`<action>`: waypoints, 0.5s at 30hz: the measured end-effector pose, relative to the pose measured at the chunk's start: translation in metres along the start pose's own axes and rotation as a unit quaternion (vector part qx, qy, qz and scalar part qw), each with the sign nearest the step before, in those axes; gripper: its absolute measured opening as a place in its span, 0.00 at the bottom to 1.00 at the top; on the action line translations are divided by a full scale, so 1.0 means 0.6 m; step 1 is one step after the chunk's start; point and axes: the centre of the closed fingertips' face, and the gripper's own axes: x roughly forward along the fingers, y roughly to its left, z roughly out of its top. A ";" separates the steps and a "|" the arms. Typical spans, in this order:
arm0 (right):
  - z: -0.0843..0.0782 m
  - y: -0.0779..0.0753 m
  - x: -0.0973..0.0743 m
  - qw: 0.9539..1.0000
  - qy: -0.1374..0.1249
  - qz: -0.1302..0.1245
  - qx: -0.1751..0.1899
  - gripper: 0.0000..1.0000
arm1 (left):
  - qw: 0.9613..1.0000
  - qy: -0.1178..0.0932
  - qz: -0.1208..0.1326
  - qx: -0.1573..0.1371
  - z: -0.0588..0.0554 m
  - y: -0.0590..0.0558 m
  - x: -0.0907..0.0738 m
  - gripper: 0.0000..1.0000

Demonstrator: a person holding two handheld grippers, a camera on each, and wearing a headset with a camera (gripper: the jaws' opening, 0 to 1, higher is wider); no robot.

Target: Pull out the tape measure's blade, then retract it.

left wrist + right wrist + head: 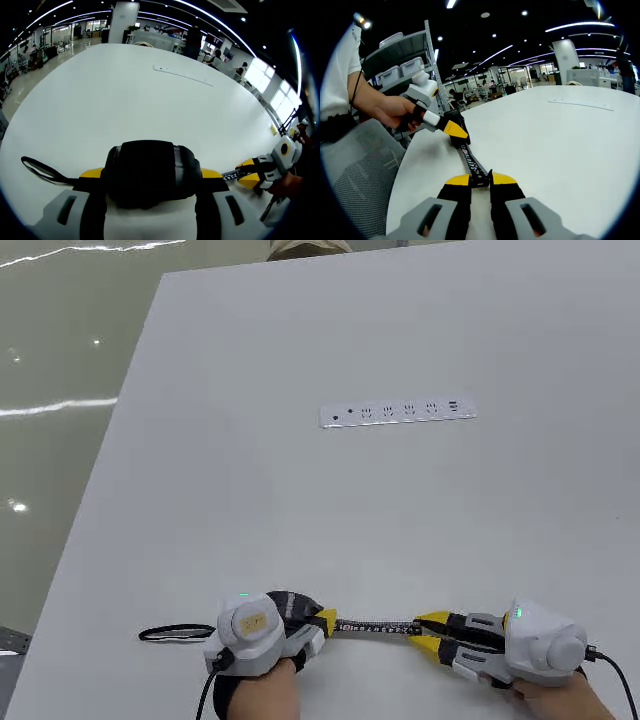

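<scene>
Anchoring the tape measure (145,170), the left claw (325,623) clamps it; the right claw (480,179) pinches the blade (470,157) to pull toward three o'clock.

I see a black tape measure (147,172), its blade (375,626) dark with fine white markings and its loop strap (175,632) black. My left gripper (322,625) and right gripper (425,632) have white-grey bodies and black jaws tipped yellow. The table (300,490) is plain white, the far power strip (397,412) white with dark socket holes, the floor (60,360) at left glossy grey-green
</scene>
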 end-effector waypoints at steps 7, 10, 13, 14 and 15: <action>0.006 0.007 0.015 1.000 -0.002 0.004 0.000 0.12 | 1.000 0.001 -0.001 0.000 0.000 0.000 0.000 0.70; 0.007 0.008 0.019 1.000 -0.002 0.005 0.000 0.12 | 1.000 0.001 -0.001 0.000 0.000 0.001 0.000 0.70; 0.008 0.009 0.022 1.000 -0.002 0.007 0.000 0.12 | 1.000 0.000 -0.002 -0.001 0.000 0.001 0.000 0.70; 0.008 0.009 0.023 1.000 -0.002 0.007 0.000 0.12 | 1.000 -0.001 -0.002 -0.001 0.000 0.001 0.000 0.70; 0.008 0.009 0.024 1.000 -0.002 0.007 0.000 0.12 | 1.000 -0.001 -0.003 -0.002 0.001 0.001 0.000 0.70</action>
